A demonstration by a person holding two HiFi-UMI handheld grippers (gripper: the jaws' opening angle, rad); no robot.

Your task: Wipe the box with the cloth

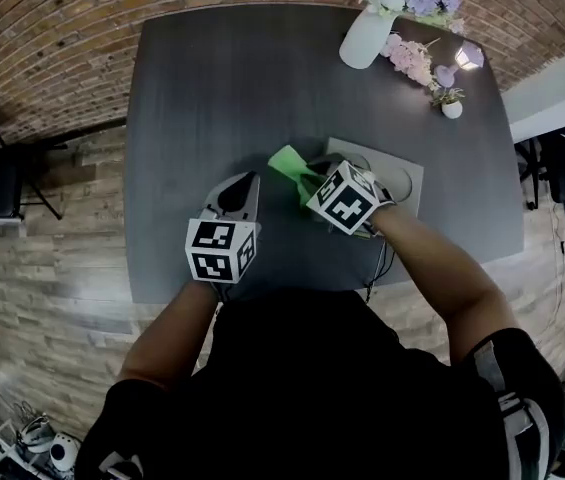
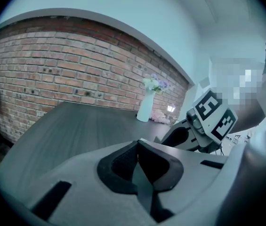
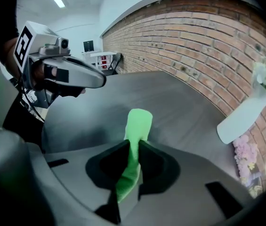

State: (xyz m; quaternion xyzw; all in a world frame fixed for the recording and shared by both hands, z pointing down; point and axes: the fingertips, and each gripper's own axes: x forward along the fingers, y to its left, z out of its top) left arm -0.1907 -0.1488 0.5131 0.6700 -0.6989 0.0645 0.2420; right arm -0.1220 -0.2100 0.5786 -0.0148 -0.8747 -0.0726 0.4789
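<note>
In the head view a flat grey box [image 1: 404,175] lies on the dark table [image 1: 222,88], partly hidden under my right gripper [image 1: 308,174]. That gripper is shut on a bright green cloth [image 1: 288,159], which sticks out to the left of the box's near-left corner. The right gripper view shows the green cloth [image 3: 136,124] pinched between the jaws of the right gripper [image 3: 133,146], its free end standing up. My left gripper [image 1: 243,181] hovers just left of the cloth. In its own view the left gripper [image 2: 138,146] is shut and empty.
A white vase [image 1: 365,38] of flowers stands at the table's far right, with pink blooms [image 1: 409,60] and a small lit lamp [image 1: 468,57] beside it. A brick wall runs behind the table. A black chair [image 1: 2,173] stands off to the left.
</note>
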